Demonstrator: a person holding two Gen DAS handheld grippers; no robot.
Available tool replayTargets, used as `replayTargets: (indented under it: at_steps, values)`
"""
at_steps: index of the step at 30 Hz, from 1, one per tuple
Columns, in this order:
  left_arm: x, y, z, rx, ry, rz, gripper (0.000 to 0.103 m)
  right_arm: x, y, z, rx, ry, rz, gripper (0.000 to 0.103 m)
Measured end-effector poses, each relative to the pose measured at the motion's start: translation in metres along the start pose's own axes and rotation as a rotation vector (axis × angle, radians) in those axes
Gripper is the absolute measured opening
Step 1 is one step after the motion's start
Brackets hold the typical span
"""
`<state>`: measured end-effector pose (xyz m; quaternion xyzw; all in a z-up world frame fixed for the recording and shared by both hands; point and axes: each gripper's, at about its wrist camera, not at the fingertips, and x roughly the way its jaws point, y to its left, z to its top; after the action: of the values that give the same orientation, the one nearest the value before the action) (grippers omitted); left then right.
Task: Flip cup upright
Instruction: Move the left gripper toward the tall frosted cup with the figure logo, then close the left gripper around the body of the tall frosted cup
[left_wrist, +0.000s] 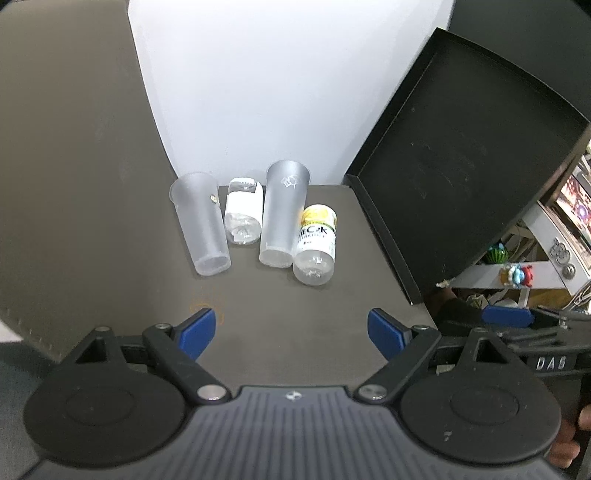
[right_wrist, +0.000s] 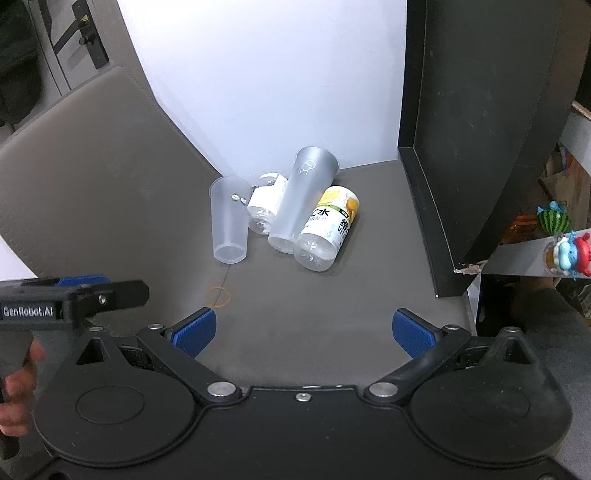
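Claws (left_wrist: 291, 334) (right_wrist: 304, 332) hover spread, short of cups (left_wrist: 282, 214).

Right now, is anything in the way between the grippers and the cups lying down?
Nothing visible. Bare table lies between the open left hand-held gripper and the left cup, and between the open right hand-held gripper and the right cup. Bottles lie beside the cups, not in front.

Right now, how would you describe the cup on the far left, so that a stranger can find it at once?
Start at the white wall panel behind the grey table; four containers lie in a row at its foot. The frosted cup is the leftmost one, beside a white-labelled bottle. Unlike the other cup, it touches no yellow-labelled bottle and shows no white logo.
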<state>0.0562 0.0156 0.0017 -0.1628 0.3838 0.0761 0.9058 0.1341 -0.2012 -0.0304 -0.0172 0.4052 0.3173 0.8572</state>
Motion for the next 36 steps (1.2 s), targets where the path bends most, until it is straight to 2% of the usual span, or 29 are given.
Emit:
replayTargets:
  at_steps: [6,24,36]
  values:
    - [0.015,0.003,0.017,-0.005,-0.003,0.001,0.088,0.013,-0.001,0.007,0.011,-0.014,0.0,0.103]
    - [0.077,0.002,0.058,-0.005,0.055,-0.013,0.086,0.053,-0.011,0.028,0.056,-0.051,-0.002,0.103]
    - [0.125,-0.005,0.084,0.019,0.094,-0.006,0.086,0.079,-0.029,0.029,0.123,-0.067,0.049,0.103]
